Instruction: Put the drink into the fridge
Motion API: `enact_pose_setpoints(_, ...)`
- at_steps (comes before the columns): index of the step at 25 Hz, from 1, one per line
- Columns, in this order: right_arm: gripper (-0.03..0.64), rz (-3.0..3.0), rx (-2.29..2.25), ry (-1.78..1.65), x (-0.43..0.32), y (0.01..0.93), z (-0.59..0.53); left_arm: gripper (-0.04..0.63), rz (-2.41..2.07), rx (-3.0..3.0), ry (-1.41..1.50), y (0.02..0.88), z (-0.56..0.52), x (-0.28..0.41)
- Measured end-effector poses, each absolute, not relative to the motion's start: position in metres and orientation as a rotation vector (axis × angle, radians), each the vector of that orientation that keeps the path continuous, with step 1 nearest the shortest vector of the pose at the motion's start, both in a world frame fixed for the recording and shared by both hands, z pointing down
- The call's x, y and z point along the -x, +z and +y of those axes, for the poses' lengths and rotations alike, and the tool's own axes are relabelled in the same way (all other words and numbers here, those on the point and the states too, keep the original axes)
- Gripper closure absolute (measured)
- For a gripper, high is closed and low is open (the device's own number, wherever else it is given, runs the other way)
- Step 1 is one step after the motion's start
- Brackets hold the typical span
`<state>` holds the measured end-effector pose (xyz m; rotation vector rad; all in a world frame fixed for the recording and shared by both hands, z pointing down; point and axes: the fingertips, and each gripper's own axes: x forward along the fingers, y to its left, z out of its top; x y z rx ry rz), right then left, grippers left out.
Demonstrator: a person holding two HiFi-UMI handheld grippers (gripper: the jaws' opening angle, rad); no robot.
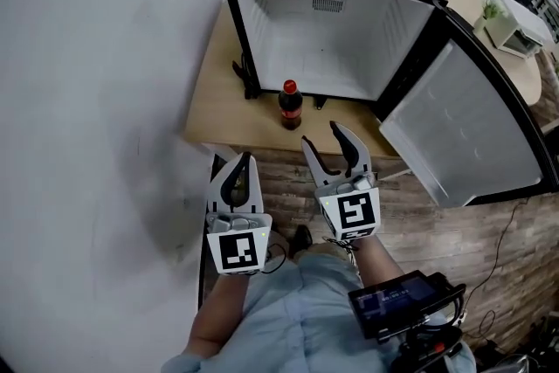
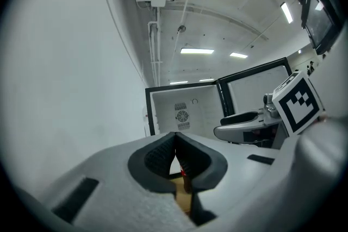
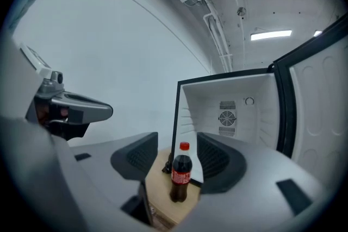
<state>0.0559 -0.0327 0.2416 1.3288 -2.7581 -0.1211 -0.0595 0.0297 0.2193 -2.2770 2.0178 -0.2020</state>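
Note:
A small cola bottle (image 1: pixel 290 104) with a red cap and red label stands upright on the wooden table (image 1: pixel 225 106), just in front of the open mini fridge (image 1: pixel 327 35). The fridge's white inside is bare and its door (image 1: pixel 463 128) hangs wide to the right. My right gripper (image 1: pixel 333 146) is open a little short of the bottle; in the right gripper view the bottle (image 3: pixel 181 172) shows between the jaws but farther off, untouched. My left gripper (image 1: pixel 239 171) is lower left of the bottle with its jaws together and nothing held. In the left gripper view the left gripper (image 2: pixel 176 157) hides most of the table.
The table's front edge lies between me and the bottle. A white wall (image 1: pixel 87 57) runs along the left. A black cable clip (image 1: pixel 245 74) sits by the fridge's left foot. A round table (image 1: pixel 511 39) with a white box stands at the far right, on wood flooring.

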Motion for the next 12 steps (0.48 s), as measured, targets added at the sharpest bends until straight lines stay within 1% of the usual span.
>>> enact_pose_setpoints(9, 0.376, -2.722, -1.319, -0.055, -0.024, 0.286, -0.074, 0.586, 2.015, 2.36, -0.229, 0.262, -0.019, 0.086)
enact_pose_setpoints(12, 0.349, -2.696, -1.312, -0.016, -0.013, 0.309, -0.09, 0.586, 1.99, 2.4, -0.251, 0.282, -0.04, 0.093)
